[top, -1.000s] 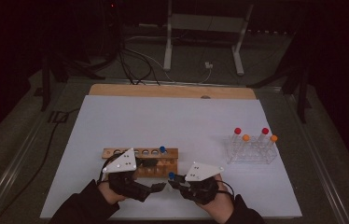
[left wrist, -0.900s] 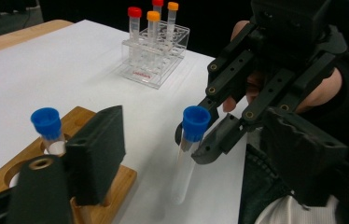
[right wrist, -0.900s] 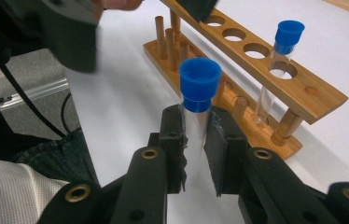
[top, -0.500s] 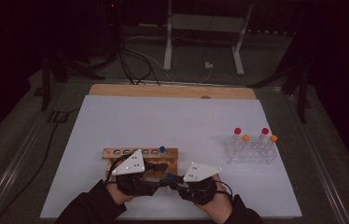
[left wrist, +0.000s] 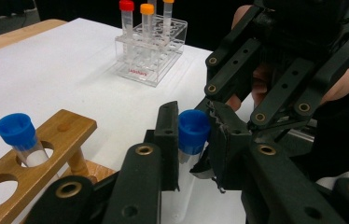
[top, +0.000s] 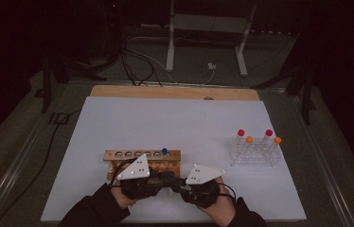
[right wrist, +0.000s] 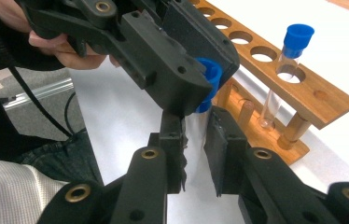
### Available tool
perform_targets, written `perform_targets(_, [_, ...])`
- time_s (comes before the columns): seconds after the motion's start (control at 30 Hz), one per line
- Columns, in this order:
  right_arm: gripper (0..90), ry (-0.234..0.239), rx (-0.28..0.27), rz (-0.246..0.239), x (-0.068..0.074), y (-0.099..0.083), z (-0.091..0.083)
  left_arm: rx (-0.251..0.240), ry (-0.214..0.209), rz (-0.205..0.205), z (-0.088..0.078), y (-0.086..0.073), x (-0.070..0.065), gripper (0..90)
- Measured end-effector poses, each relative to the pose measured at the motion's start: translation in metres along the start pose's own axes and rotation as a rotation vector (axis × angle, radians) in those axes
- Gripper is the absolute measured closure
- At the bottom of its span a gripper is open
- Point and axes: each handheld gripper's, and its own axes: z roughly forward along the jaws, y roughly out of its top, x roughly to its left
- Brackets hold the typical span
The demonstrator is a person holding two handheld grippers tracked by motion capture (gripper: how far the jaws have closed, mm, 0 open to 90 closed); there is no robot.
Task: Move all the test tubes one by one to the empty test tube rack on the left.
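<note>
One camera looks down from high above the table's [top: 118,123] near edge; two ride close on the grippers; all see the wooden rack [top: 123,154].

The tube rack [left wrist: 46,140] is varnished wood, honey-coloured and smooth, with turned wooden posts. The far rack [left wrist: 151,51] is clear glossy plastic. The tube [right wrist: 196,100] held between both grippers has a see-through plastic body and a matt blue plastic cap; the tube in the wooden rack [right wrist: 282,70] looks alike. Both the left gripper [left wrist: 192,149] and the right gripper [right wrist: 196,154] are matt black plastic with brass-coloured metal rivets. The table cover [top: 165,127] is matt white, smooth as paper.
</note>
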Motion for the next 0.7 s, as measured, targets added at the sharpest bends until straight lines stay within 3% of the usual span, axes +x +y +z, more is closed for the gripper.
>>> perform_targets(0.23, [75.5,0.003,-0.013,0.01,-0.001,0.0,-0.001,-0.008,0.002,0.0,-0.002,0.001,0.002,77.3])
perform_targets(0.3, [70.3,0.003,-0.021,0.034,-0.002,0.0,-0.001,-0.014,0.008,-0.002,-0.004,0.003,0.003,77.4])
perform_targets(0.53, [56.4,-0.049,-0.071,0.036,-0.009,0.002,-0.014,-0.047,0.065,0.009,-0.023,0.013,0.01,77.4])
perform_targets(0.57, [49.5,-0.062,-0.081,0.044,-0.014,0.002,-0.019,-0.053,0.074,0.01,-0.026,0.015,0.012,77.4])
perform_targets(0.7, [42.5,-0.071,-0.106,0.07,-0.019,0.002,-0.027,-0.068,0.113,0.023,-0.035,0.02,0.017,77.4])
